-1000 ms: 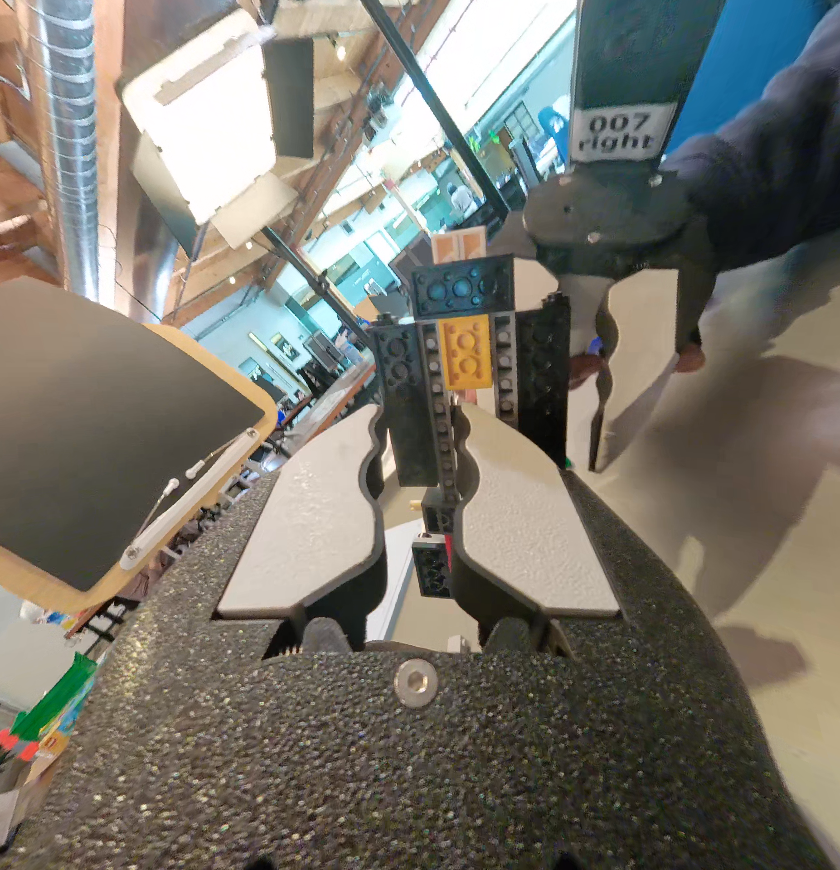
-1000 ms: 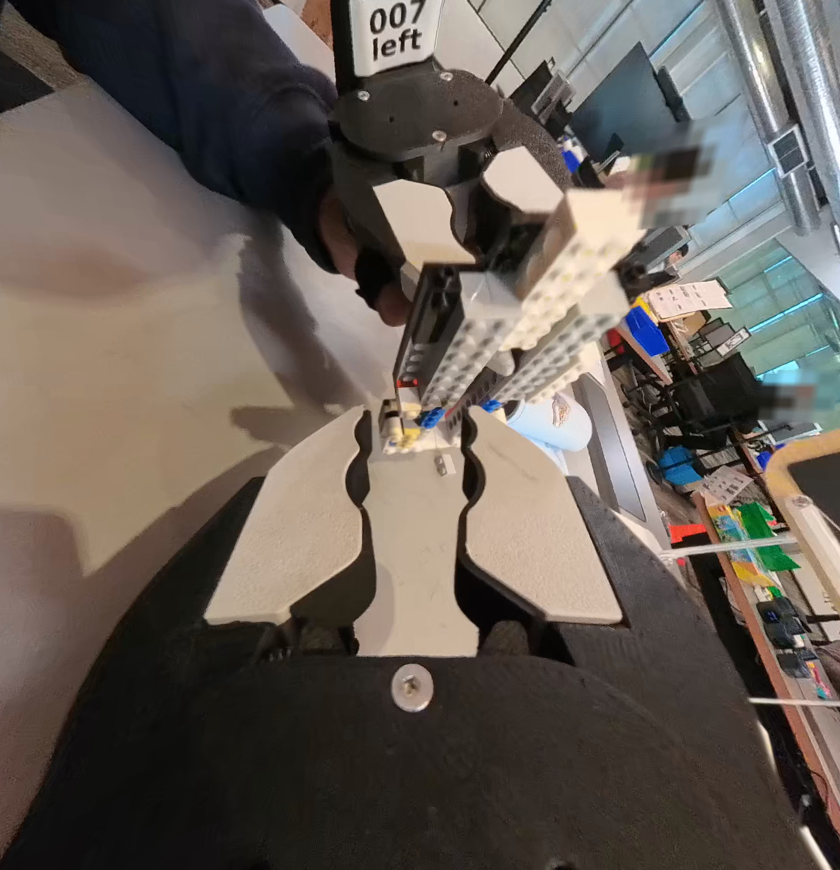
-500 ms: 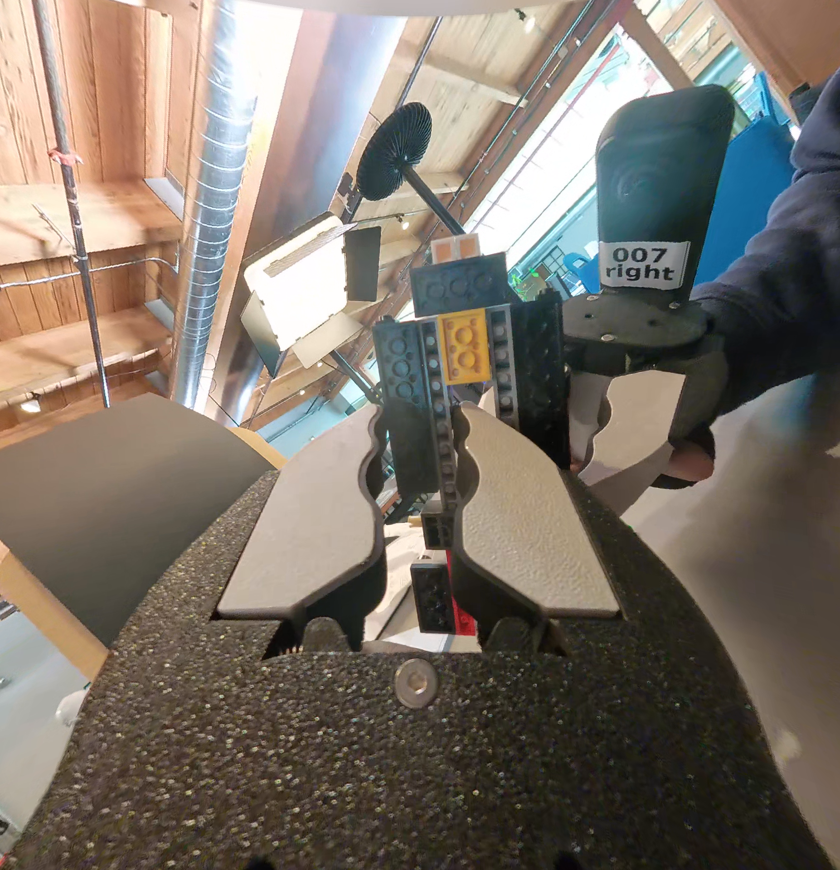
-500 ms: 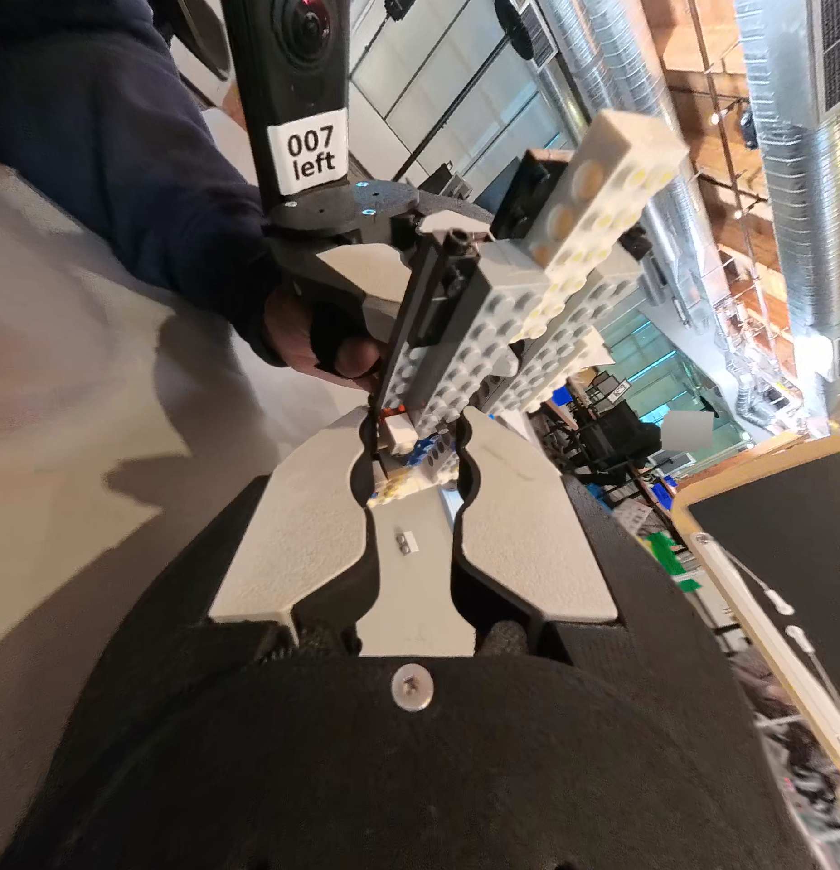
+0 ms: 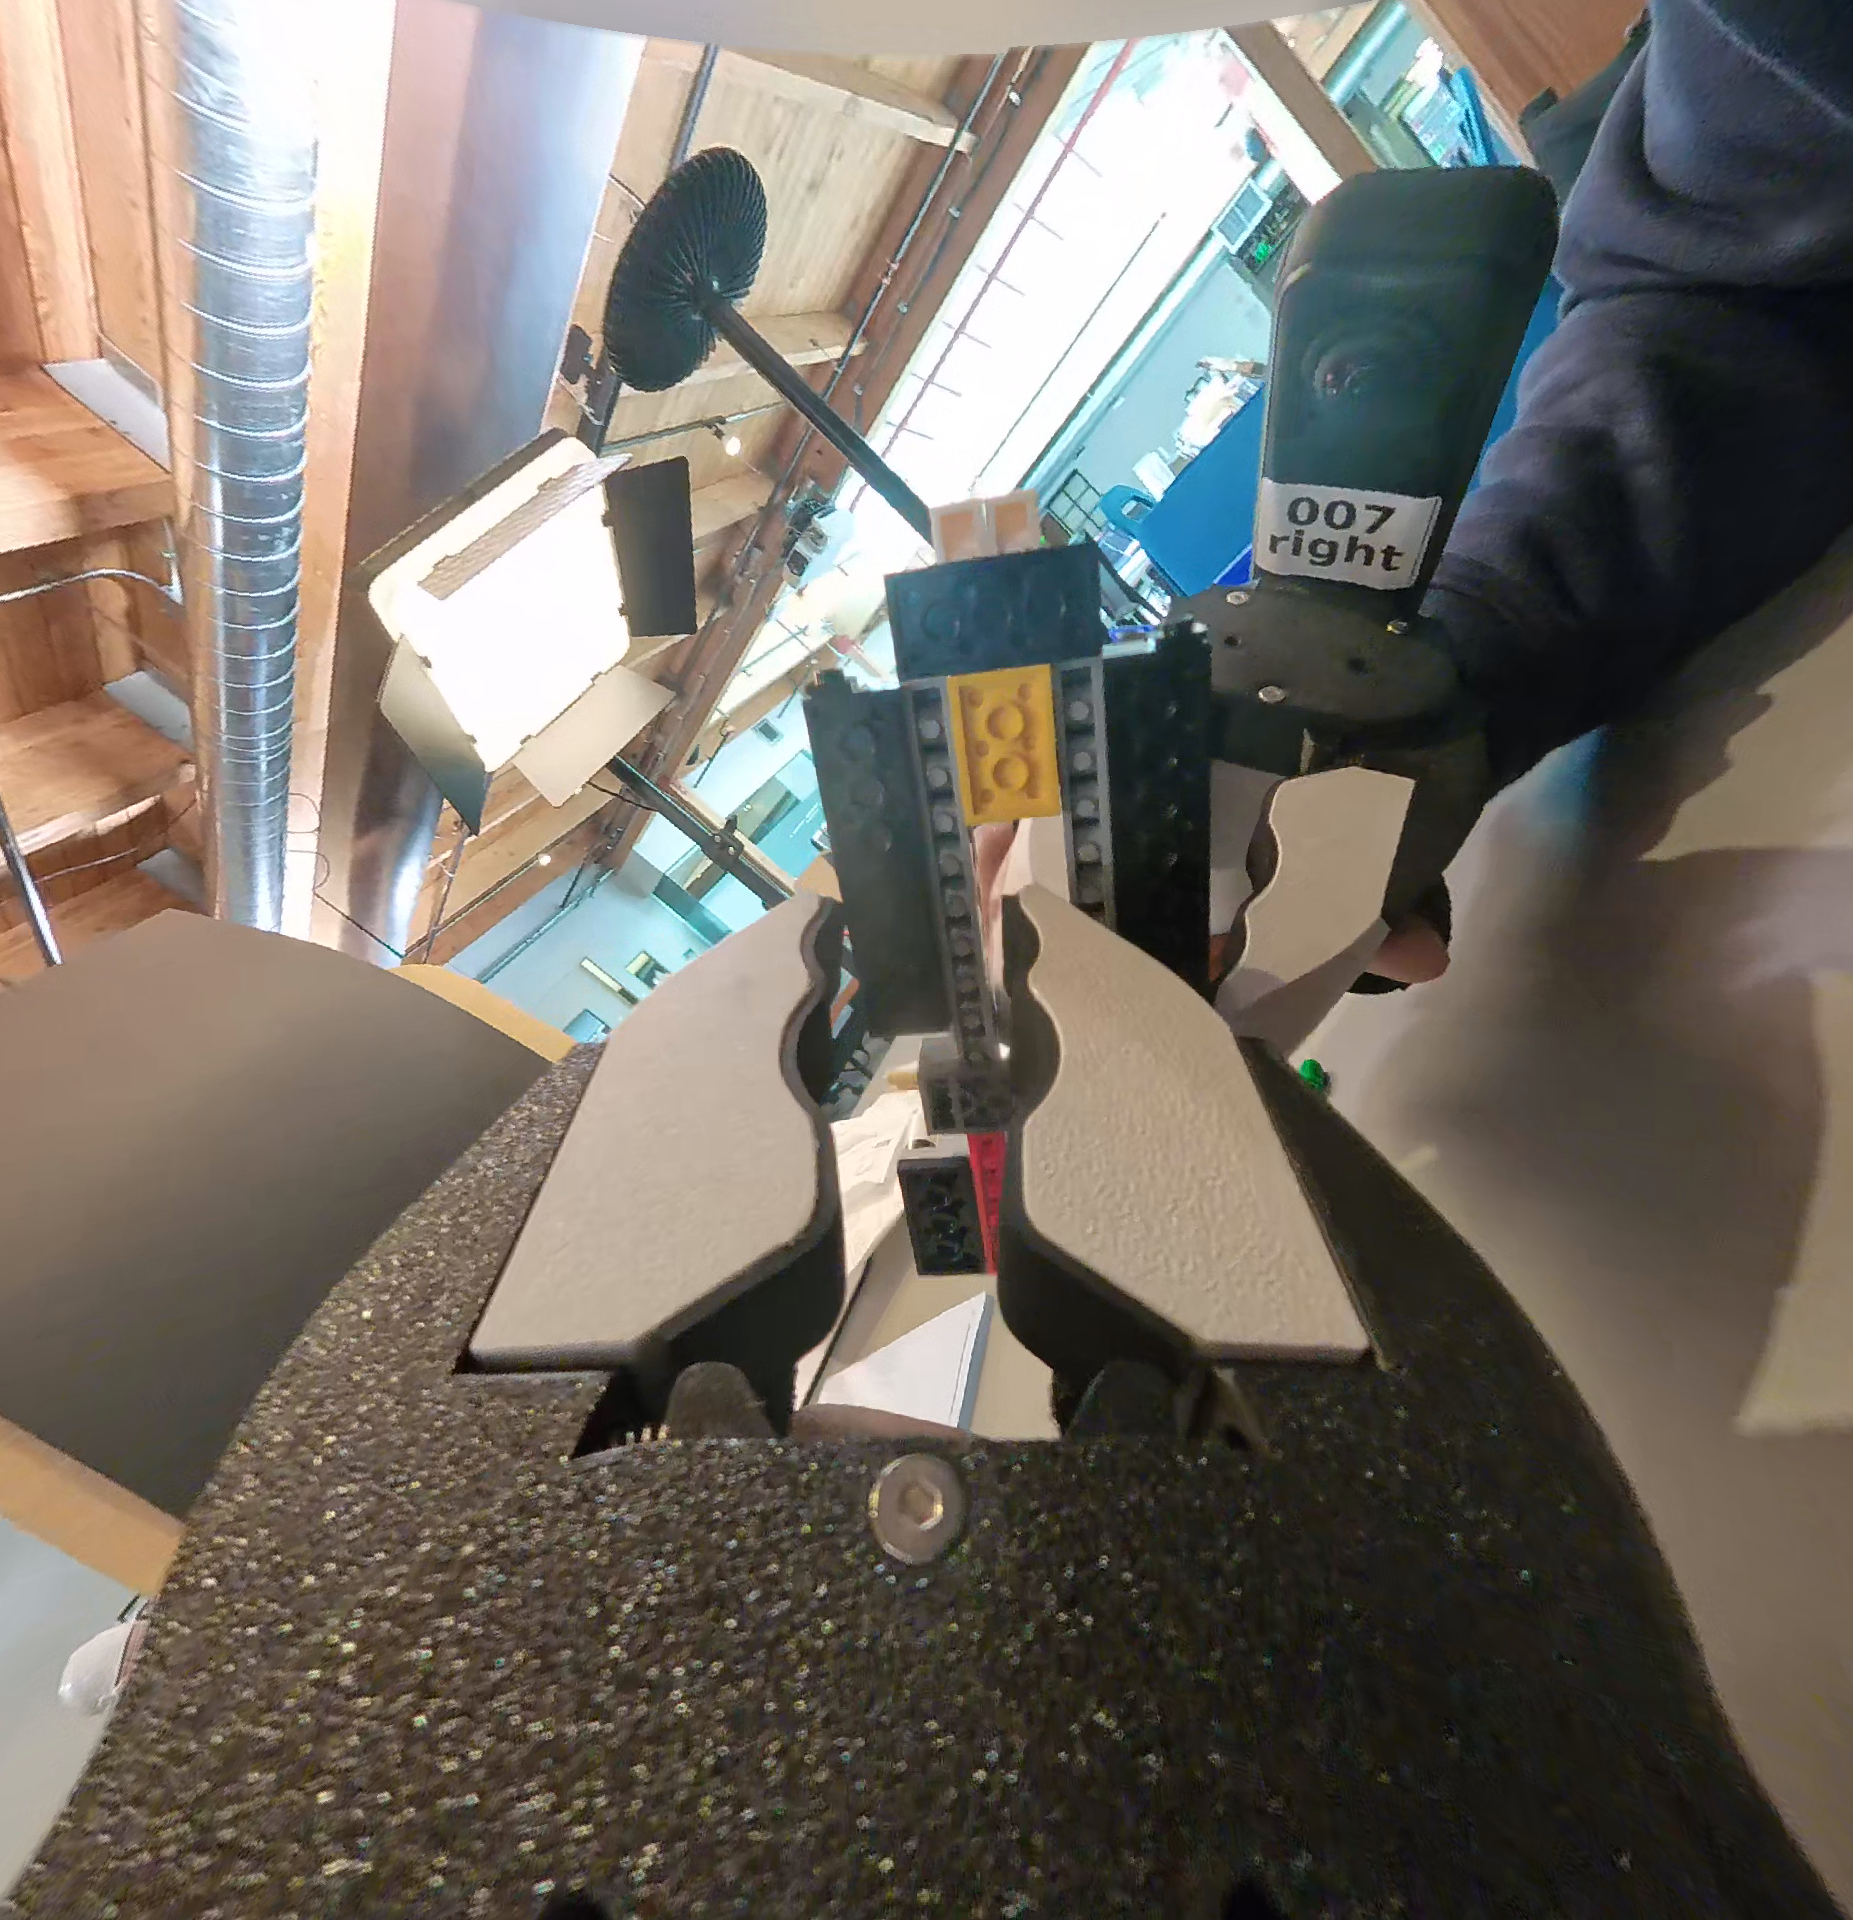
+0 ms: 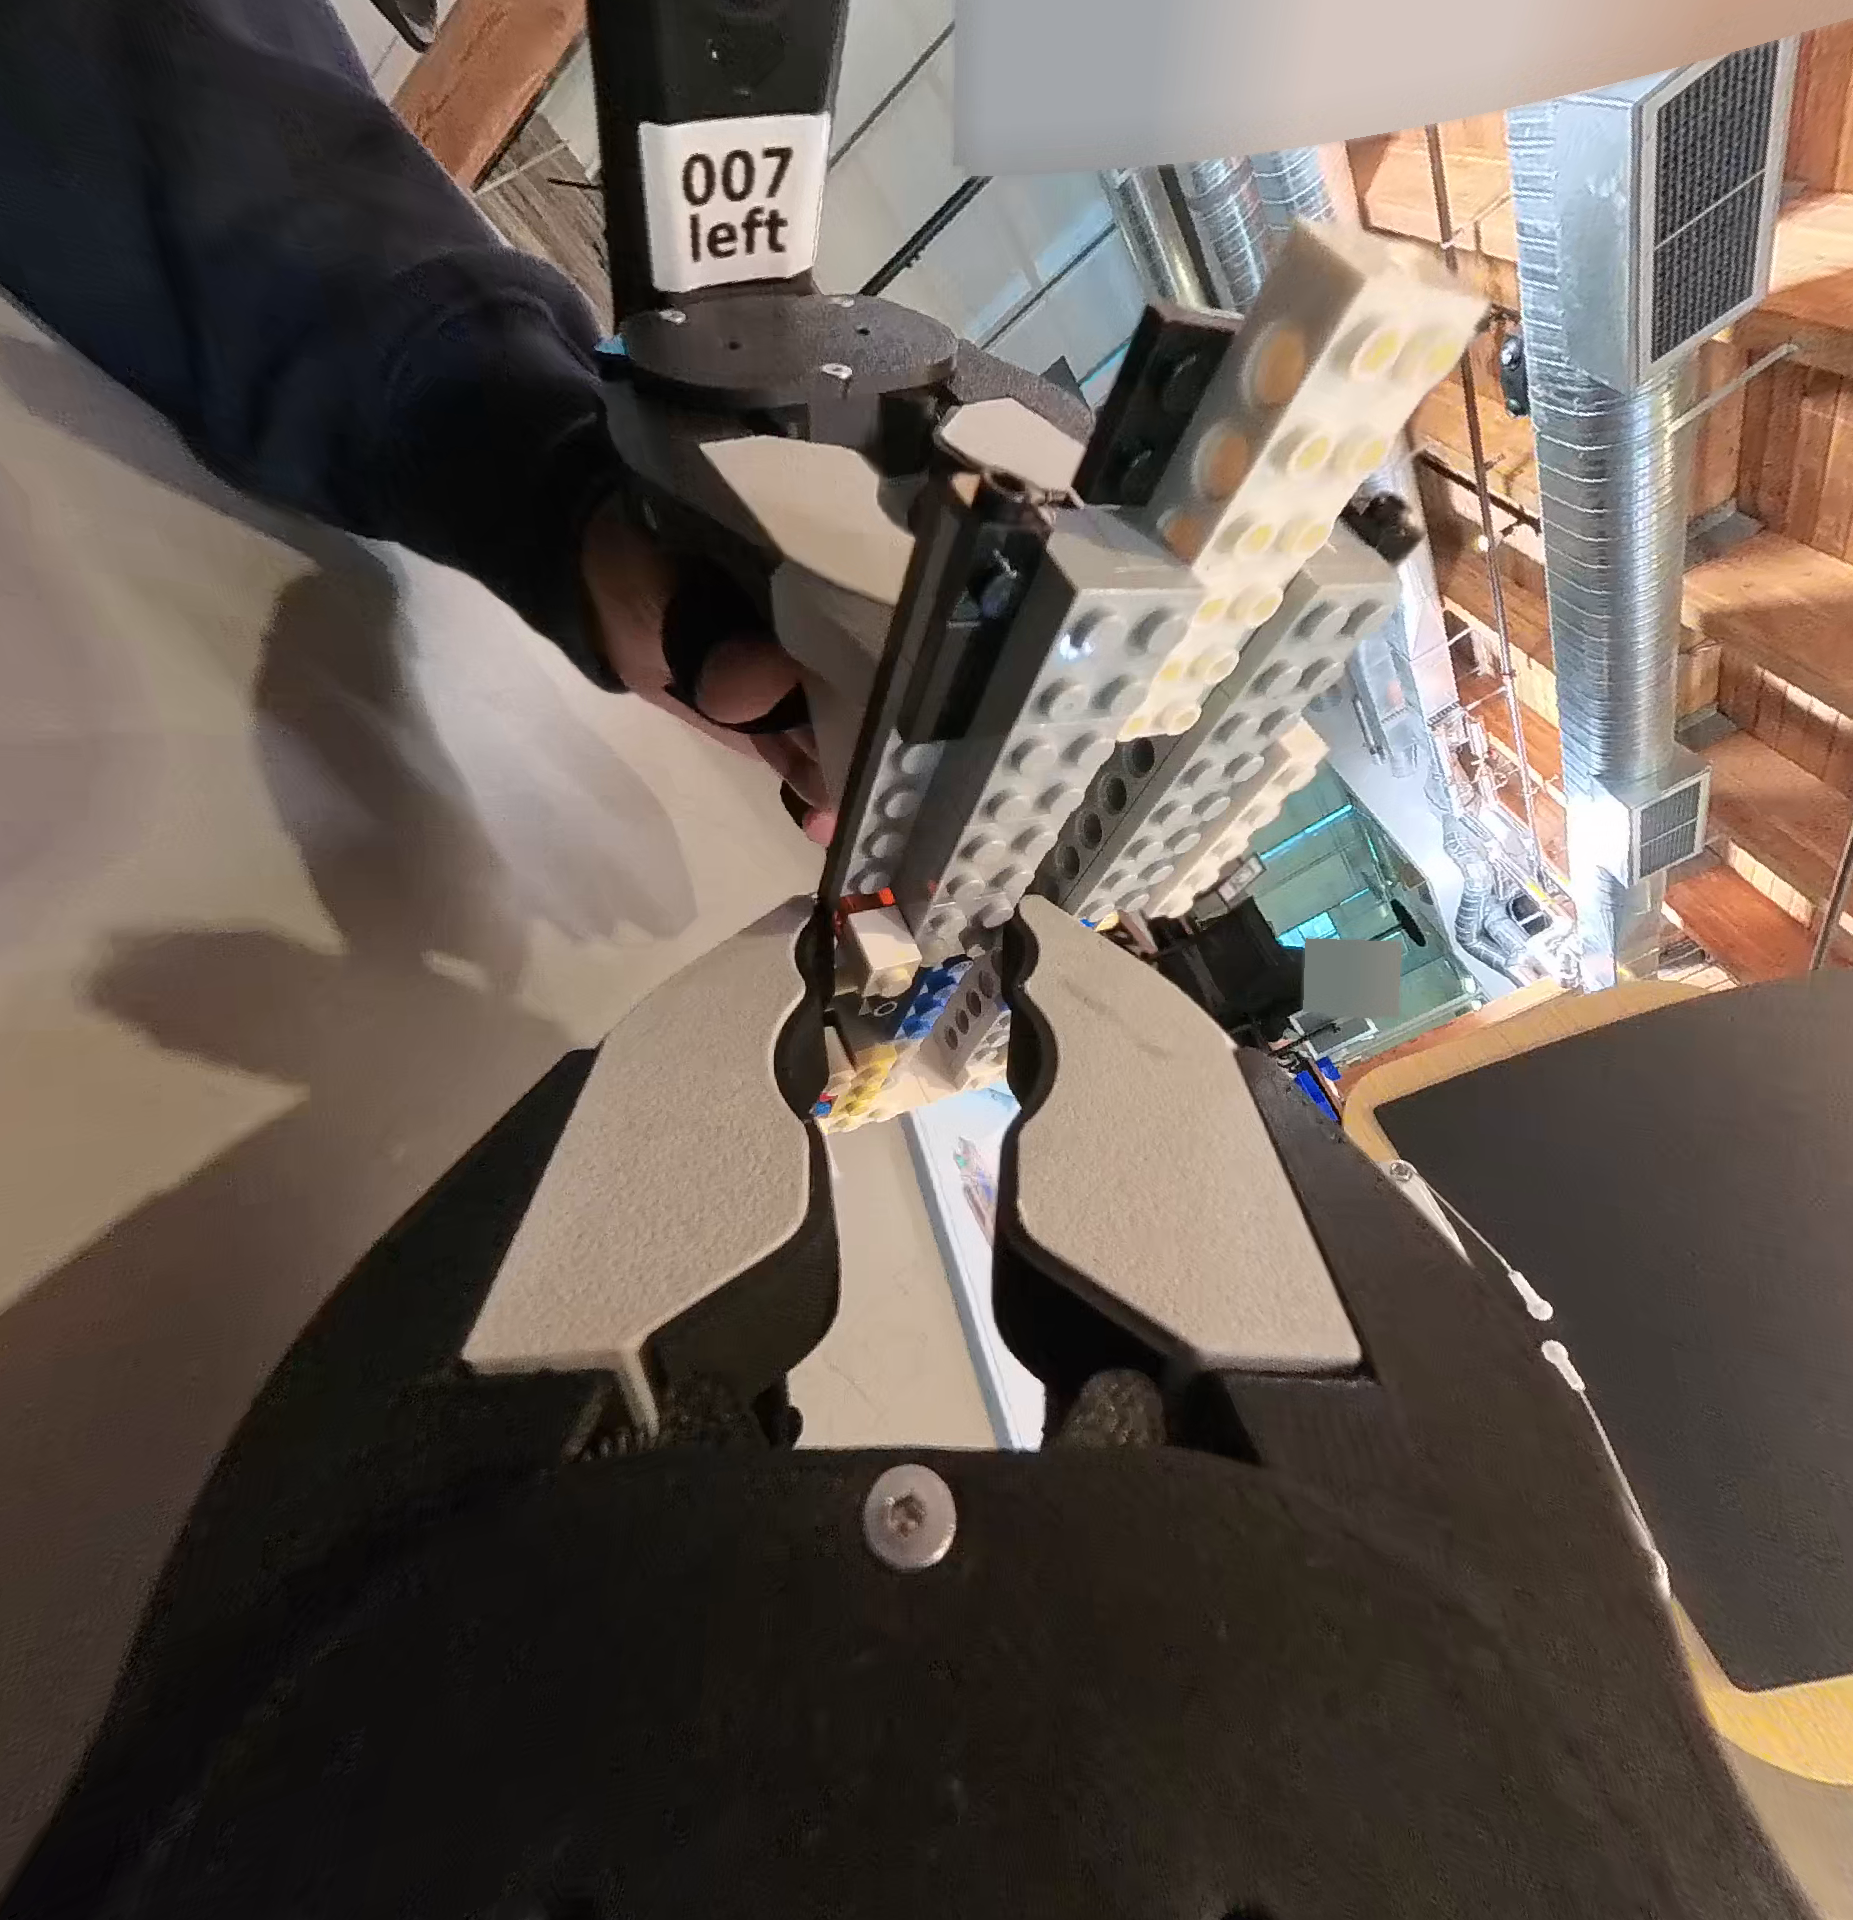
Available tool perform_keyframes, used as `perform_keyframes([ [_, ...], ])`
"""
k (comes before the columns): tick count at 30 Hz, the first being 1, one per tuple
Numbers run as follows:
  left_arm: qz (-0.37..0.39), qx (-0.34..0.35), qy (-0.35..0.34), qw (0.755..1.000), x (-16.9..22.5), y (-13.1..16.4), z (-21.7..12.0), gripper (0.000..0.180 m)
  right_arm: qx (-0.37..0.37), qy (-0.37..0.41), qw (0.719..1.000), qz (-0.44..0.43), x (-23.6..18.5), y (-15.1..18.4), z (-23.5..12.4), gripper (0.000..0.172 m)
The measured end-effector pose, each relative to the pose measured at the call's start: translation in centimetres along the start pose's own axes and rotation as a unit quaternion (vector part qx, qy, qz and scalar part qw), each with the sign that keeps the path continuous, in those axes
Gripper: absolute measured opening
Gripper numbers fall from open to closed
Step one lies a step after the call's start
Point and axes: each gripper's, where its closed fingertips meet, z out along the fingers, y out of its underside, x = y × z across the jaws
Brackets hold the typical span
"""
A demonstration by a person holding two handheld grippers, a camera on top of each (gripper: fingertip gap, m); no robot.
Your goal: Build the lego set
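Brick model (image 5: 1005, 790) hides right tongs (image 5: 1228, 935) inner fingertip

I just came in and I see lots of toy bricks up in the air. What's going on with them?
A person holds a gripper in each hand, and both are closed on one big toy brick model, lifted off the pale table. The left gripper pinches a dark strip on the model's underside, near a yellow plate. The right gripper clamps the end with small white, blue and yellow bricks.
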Motion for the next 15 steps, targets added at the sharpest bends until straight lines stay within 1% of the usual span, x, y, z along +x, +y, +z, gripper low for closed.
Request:
perform_keyframes([
  [3, 0.006, -0.016, 0.013, 1.0, 0.3, 0.8, 0.0, 0.035, 0.001, 0.0, 1.0, -0.004, 0.0, 0.1, 0.0, 0.031],
  [5, 0.009, -0.028, 0.018, 0.999, 0.5, 1.3, 0.1, 0.035, 0.001, -0.004, 1.0, -0.007, -0.2, 0.1, 0.0, 0.031],
  [10, 0.012, -0.026, 0.034, 0.999, 0.9, 1.3, 0.0, 0.038, 0.004, -0.015, 1.0, -0.024, -0.7, 0.1, -0.1, 0.031],
  [15, 0.013, -0.026, 0.042, 0.999, 1.1, 1.1, 0.1, 0.044, 0.017, -0.015, 1.0, -0.003, -0.4, 0.1, -0.3, 0.031],
])
